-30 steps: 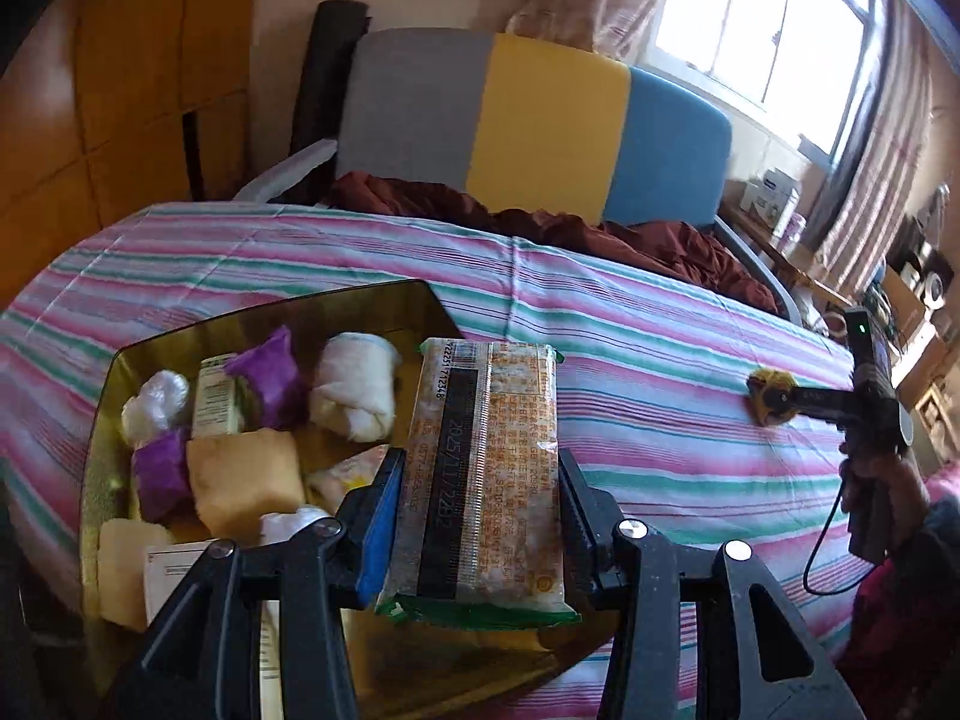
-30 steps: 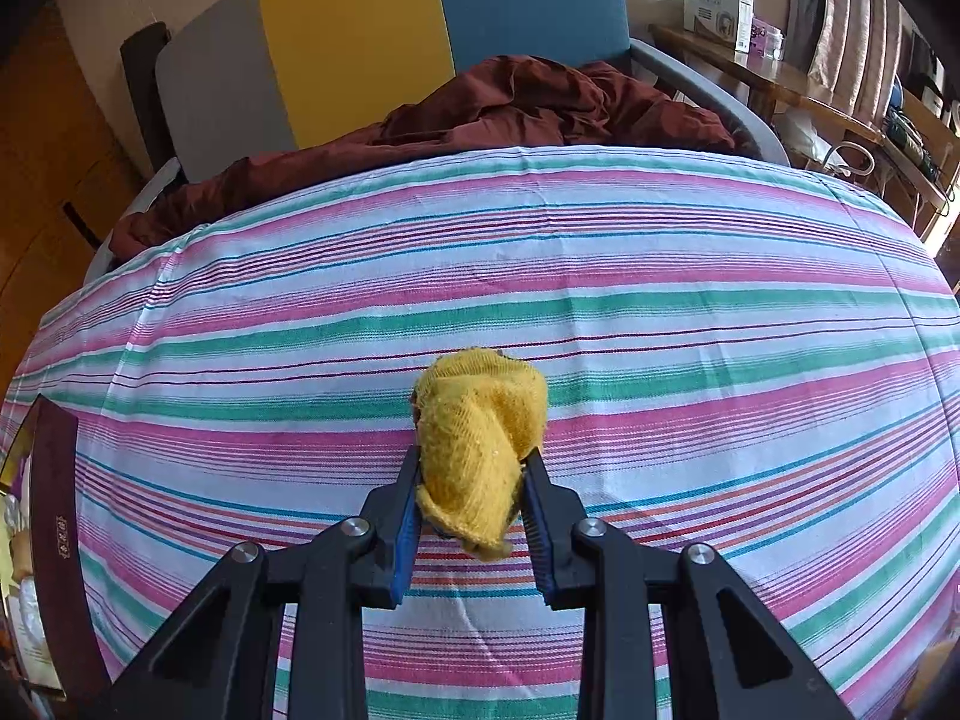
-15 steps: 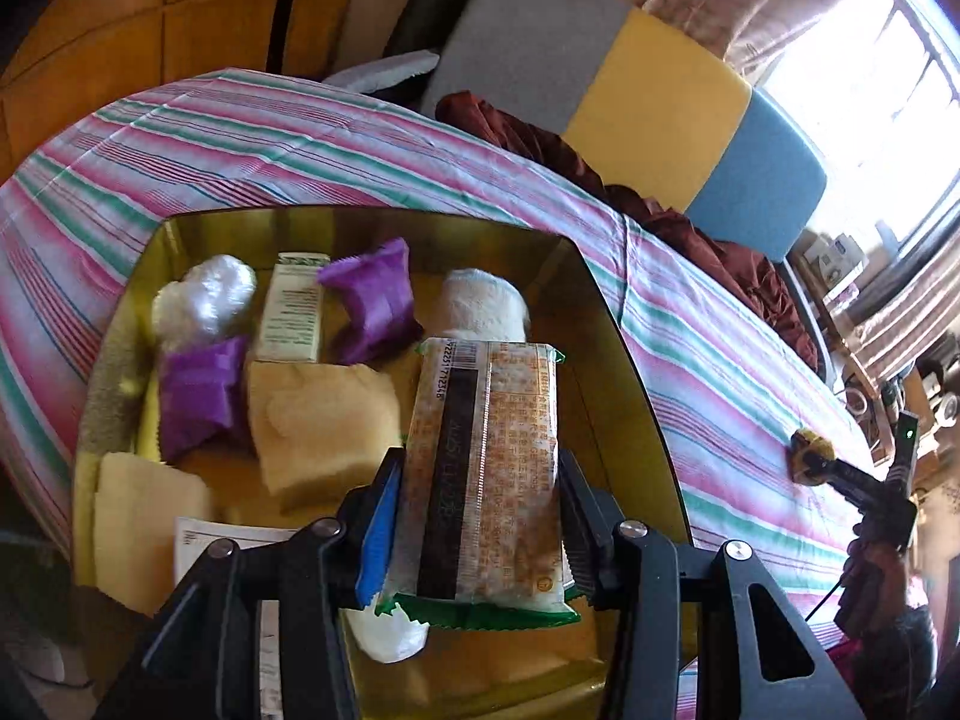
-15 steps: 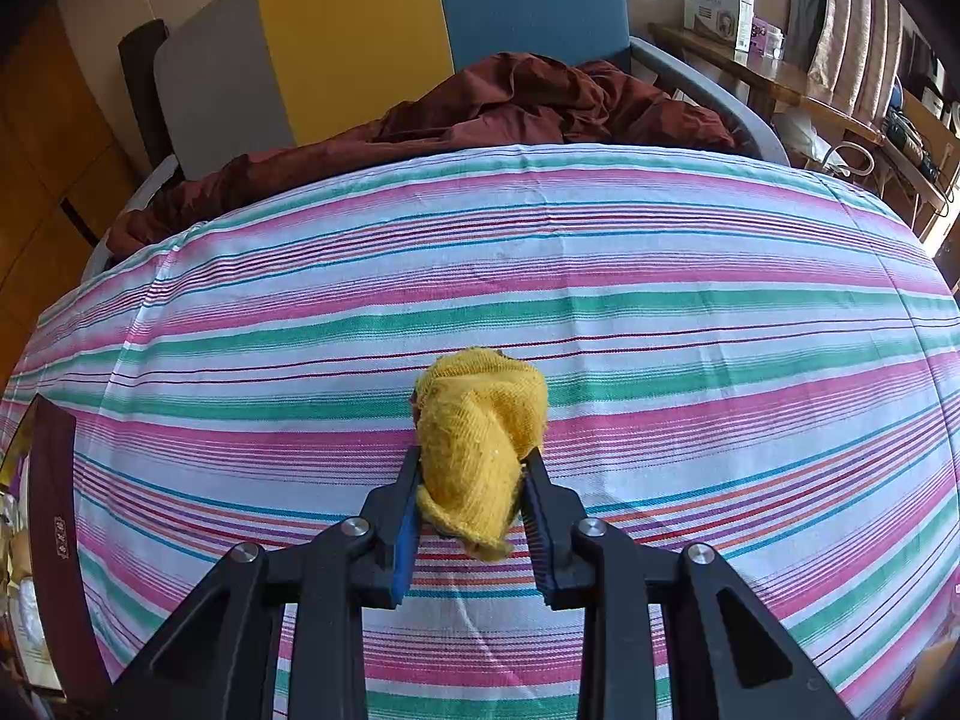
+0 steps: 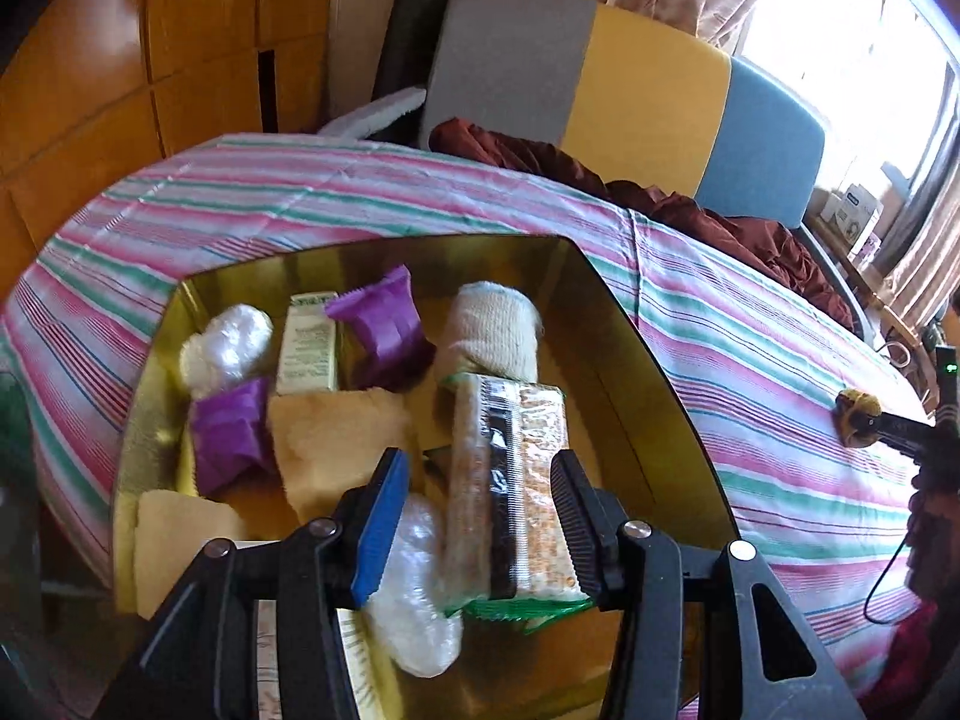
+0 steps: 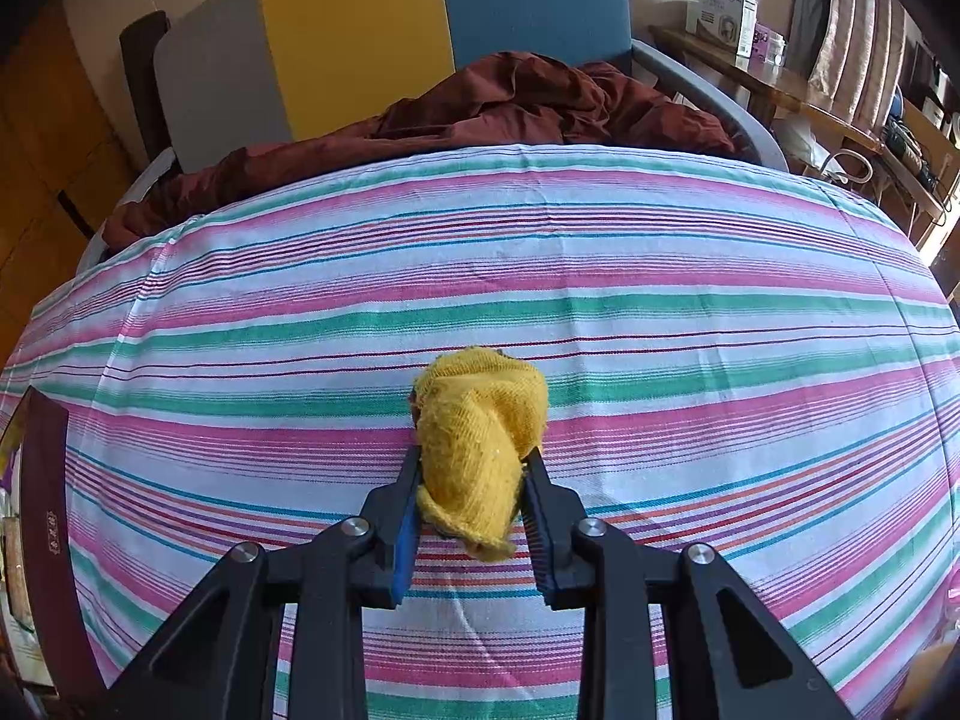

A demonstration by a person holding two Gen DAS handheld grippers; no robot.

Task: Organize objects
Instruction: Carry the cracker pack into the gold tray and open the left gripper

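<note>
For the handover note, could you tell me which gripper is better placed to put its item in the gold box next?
Left: the left gripper is over the gold box, its jaws opening around the cracker packet.

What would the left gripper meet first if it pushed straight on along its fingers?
Probably the cracker packet lying between the opening jaws of the left gripper, and past it the beige cloth roll in the gold box. Depth is hard to judge through the fisheye.
</note>
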